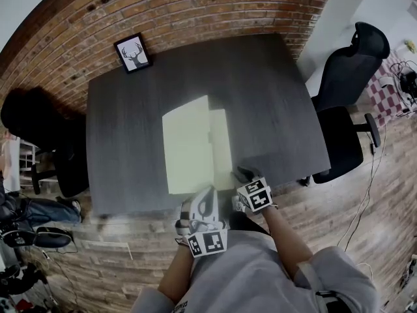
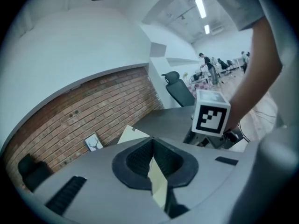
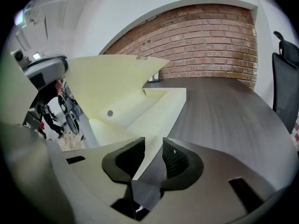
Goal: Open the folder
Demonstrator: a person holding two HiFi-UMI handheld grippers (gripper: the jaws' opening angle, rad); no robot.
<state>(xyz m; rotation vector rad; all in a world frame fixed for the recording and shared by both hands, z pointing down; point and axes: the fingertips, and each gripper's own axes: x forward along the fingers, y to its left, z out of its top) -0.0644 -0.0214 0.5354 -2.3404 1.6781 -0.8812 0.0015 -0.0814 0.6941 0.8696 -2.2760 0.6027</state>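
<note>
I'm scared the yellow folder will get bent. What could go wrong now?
1. The left gripper is shut on only a thin bit of the cover, so the cover could slip out or crease when lifted.
2. The right gripper is open around the folder edge and not pressing it, so the whole folder might rise or slide.
3. The folder lies near the table front edge and could slide off.

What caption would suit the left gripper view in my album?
Left claw pinched shut on the pale yellow folder cover, held above the dark table, brick wall behind.
</note>
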